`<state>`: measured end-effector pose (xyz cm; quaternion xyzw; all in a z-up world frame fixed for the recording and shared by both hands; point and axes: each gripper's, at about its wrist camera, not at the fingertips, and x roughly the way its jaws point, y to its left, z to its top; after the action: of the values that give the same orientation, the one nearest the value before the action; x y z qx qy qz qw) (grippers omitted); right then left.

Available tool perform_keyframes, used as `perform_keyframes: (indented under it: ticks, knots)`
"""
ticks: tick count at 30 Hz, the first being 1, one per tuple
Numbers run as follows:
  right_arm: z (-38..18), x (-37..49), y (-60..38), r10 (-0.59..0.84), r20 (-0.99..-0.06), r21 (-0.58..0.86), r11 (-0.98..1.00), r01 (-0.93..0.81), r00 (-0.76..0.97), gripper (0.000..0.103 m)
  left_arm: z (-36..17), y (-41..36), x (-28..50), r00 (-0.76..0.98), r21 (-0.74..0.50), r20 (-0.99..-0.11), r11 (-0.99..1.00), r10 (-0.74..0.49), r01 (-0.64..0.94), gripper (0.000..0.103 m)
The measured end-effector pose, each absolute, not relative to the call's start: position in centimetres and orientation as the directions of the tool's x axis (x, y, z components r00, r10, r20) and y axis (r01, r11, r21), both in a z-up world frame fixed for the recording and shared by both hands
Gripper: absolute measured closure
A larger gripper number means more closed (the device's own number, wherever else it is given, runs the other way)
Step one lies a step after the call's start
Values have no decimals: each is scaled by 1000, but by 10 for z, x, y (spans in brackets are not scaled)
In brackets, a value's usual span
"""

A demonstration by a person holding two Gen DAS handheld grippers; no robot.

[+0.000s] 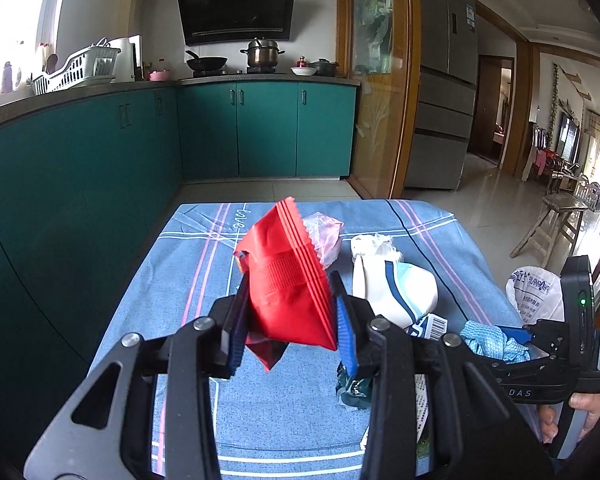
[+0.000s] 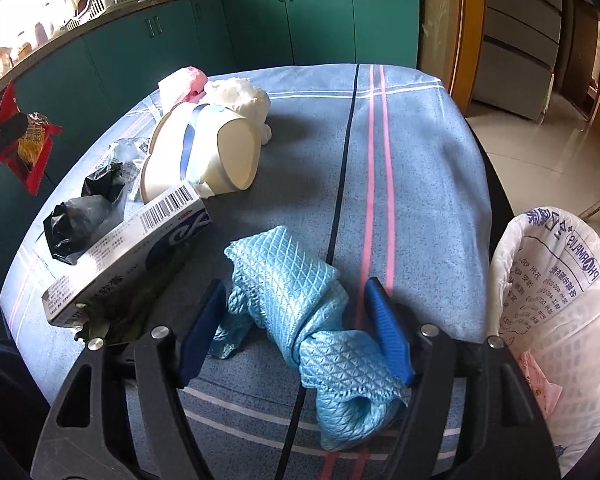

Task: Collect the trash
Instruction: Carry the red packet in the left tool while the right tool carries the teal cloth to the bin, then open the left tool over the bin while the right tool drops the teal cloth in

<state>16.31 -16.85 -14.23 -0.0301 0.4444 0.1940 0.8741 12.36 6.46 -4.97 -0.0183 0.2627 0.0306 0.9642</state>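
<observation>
The left gripper (image 1: 288,312) is clamped on a red wrapper (image 1: 290,280), held up above the table (image 2: 420,128). The right gripper (image 2: 296,320) stands open around a crumpled blue cloth (image 2: 296,304) lying on the table, pads not pressing it. The white bag (image 2: 556,300) waits just right; next, I'd say, the wrapper must travel over its mouth.

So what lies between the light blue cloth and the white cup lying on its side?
Right wrist view: only bare tablecloth between the light blue cloth and the white cup; the barcoded box sits left of that stretch.
</observation>
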Motion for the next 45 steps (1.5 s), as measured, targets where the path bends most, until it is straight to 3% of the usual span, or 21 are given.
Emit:
perform_keyframes:
  ticks: [2,5,18,26,29,37,42,45]
  knots:
    - [-140,161,-168,303,-784,102,924,-369,542,54,-50,64,124,860,-17,-508,998,50,-68,65]
    - [-138,160,-169,314,-783,112,920,-375,537,66,-51,63,125,858,-14,-511,997,54,-71,65]
    - [-110,155,-196,320,-704,137,937,-321,634,67,-50,59,125,860,-12,-508,998,51,-66,65]
    - [-78,153,-280,249,-607,208,966,-151,755,67,-45,52,123,867,-44,-498,998,8,-34,65]
    - [-74,149,-323,212,-587,258,964,-67,781,67,-37,32,126,870,-53,-491,998,-48,26,65]
    - [-98,137,-422,139,-645,407,895,183,752,67,-20,-90,169,714,-147,-569,905,-407,399,65]
    - [-108,130,-451,144,-666,449,861,239,732,67,-46,-188,194,578,-146,-643,821,-503,552,65]
    - [-112,130,-455,169,-670,473,848,240,723,66,-65,-224,200,485,-216,-667,770,-566,601,57]
